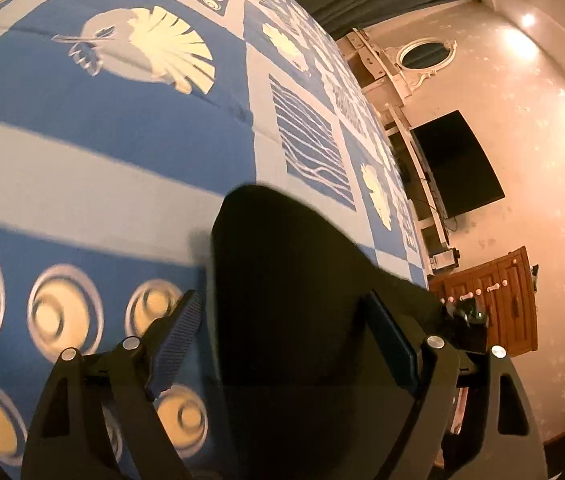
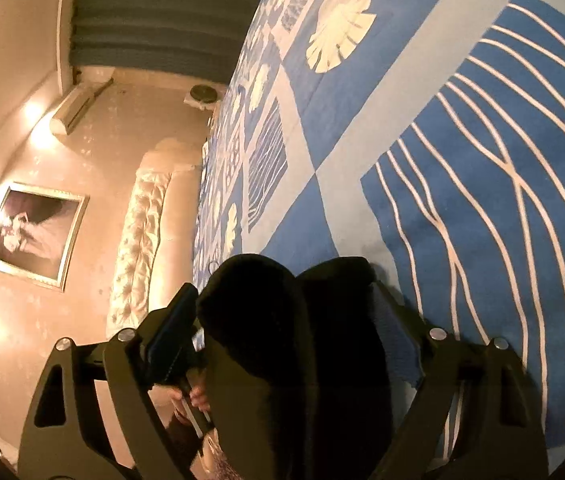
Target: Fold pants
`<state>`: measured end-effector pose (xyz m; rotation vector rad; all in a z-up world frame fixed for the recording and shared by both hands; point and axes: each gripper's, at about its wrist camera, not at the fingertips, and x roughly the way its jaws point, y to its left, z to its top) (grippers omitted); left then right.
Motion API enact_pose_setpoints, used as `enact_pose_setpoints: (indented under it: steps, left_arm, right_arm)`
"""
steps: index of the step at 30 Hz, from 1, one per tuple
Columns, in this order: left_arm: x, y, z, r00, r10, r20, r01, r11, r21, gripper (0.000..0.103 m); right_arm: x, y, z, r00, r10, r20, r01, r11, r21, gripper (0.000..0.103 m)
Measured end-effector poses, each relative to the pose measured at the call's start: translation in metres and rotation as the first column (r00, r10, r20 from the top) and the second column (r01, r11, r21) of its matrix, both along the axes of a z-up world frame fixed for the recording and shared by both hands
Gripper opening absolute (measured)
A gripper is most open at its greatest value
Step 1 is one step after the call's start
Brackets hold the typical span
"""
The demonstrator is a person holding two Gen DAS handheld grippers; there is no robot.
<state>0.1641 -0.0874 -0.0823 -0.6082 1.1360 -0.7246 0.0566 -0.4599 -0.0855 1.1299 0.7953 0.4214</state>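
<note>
Dark, nearly black pants (image 1: 290,264) lie in a folded bundle on the blue and white patterned bed cover (image 1: 102,140). My left gripper (image 1: 282,296) is open and straddles the bundle's near end. A sliver of cover shows between its left pad (image 1: 178,340) and the cloth. In the right wrist view the pants (image 2: 290,360) bulge in two rounded folds between the fingers of my right gripper (image 2: 282,286). It is open too, with both pads beside the cloth and not squeezing it. The bed cover (image 2: 482,160) stretches away to the right.
The bed's edge runs beside the pants. Past it are a wall with a dark screen (image 1: 458,164), a wooden cabinet (image 1: 494,300) and an oval mirror (image 1: 422,54). The right wrist view shows a tufted headboard (image 2: 138,240), a framed picture (image 2: 34,232) and an air conditioner (image 2: 78,108).
</note>
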Motion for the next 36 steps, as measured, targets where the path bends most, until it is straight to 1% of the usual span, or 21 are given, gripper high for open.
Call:
enact_pose_setpoints:
  steps: [3, 4, 6, 8, 11, 12, 15, 16, 17, 18, 19, 20, 21, 24, 27, 31, 36]
  left_arm:
    - [0.008, -0.007, -0.002, 1.000, -0.013, -0.006, 0.013, 1.000, 0.001, 0.085]
    - [0.010, -0.008, -0.001, 1.000, -0.017, -0.003, 0.017, 1.000, 0.005, 0.085]
    - [0.015, -0.013, 0.000, 1.000, -0.018, -0.001, 0.018, 1.000, 0.018, 0.085]
    - [0.019, -0.015, 0.000, 1.000, -0.010, -0.003, 0.010, 1.000, 0.025, 0.086]
    - [0.021, -0.016, -0.001, 1.000, 0.001, -0.021, 0.000, 0.999, 0.032, 0.086]
    - [0.022, -0.017, -0.001, 1.000, 0.001, -0.023, 0.000, 0.999, 0.033, 0.086]
    - [0.026, -0.021, -0.001, 0.999, -0.021, -0.026, 0.023, 0.998, 0.055, 0.086]
    - [0.026, -0.022, 0.000, 0.999, -0.030, -0.022, 0.032, 0.997, 0.064, 0.084]
    - [0.027, -0.023, 0.001, 0.999, -0.039, -0.012, 0.040, 0.995, 0.090, 0.071]
    - [0.027, -0.026, 0.001, 0.999, -0.049, -0.001, 0.049, 0.990, 0.136, 0.065]
    - [0.027, -0.027, 0.001, 0.998, -0.056, 0.006, 0.054, 0.985, 0.162, 0.057]
    - [0.027, -0.027, 0.000, 0.998, -0.063, 0.020, 0.059, 0.983, 0.176, 0.053]
    - [0.027, -0.027, 0.000, 0.997, -0.067, 0.027, 0.061, 0.982, 0.181, 0.051]
    - [0.024, -0.029, 0.001, 0.997, -0.063, 0.051, 0.051, 0.977, 0.206, 0.047]
    - [0.021, -0.033, 0.004, 0.995, -0.061, 0.074, 0.042, 0.970, 0.240, 0.045]
    - [0.020, -0.033, 0.008, 0.995, -0.055, 0.089, 0.030, 0.965, 0.260, 0.043]
    - [0.017, -0.032, 0.015, 0.991, -0.064, 0.121, 0.025, 0.955, 0.296, 0.041]
  right_arm:
    - [0.007, 0.002, 0.000, 1.000, 0.012, -0.018, -0.012, 1.000, 0.001, 0.088]
    - [0.010, 0.004, 0.002, 0.999, 0.018, -0.026, -0.019, 1.000, -0.016, 0.088]
    - [0.014, 0.011, 0.003, 0.999, 0.035, -0.033, -0.037, 0.997, -0.060, 0.093]
    - [0.022, 0.022, 0.008, 0.997, 0.056, -0.052, -0.063, 0.989, -0.131, 0.095]
    - [0.029, 0.030, 0.009, 0.995, 0.080, -0.064, -0.091, 0.978, -0.187, 0.098]
    - [0.031, 0.031, 0.009, 0.994, 0.083, -0.076, -0.096, 0.977, -0.188, 0.098]
    - [0.030, 0.025, 0.007, 0.992, 0.076, -0.096, -0.088, 0.988, -0.128, 0.098]
    - [0.032, 0.023, 0.006, 0.991, 0.086, -0.103, -0.098, 0.989, -0.113, 0.098]
    - [0.033, 0.022, 0.005, 0.989, 0.092, -0.113, -0.104, 0.988, -0.111, 0.092]
    - [0.034, 0.021, 0.005, 0.988, 0.092, -0.124, -0.106, 0.988, -0.115, 0.074]
    - [0.032, 0.017, 0.000, 0.984, 0.086, -0.153, -0.105, 0.987, -0.125, 0.065]
    - [0.031, 0.014, -0.004, 0.982, 0.078, -0.173, -0.100, 0.987, -0.125, 0.055]
    - [0.029, 0.011, -0.007, 0.982, 0.074, -0.175, -0.095, 0.989, -0.110, 0.048]
    - [0.023, 0.006, -0.014, 0.986, 0.070, -0.155, -0.082, 0.994, -0.074, 0.042]
    - [0.020, 0.008, -0.015, 0.990, 0.053, -0.134, -0.062, 0.996, -0.060, 0.039]
    - [0.020, 0.013, -0.012, 0.993, 0.043, -0.109, -0.049, 0.998, -0.047, 0.037]
    - [0.020, 0.022, -0.009, 0.994, 0.028, -0.101, -0.033, 0.998, -0.045, 0.037]
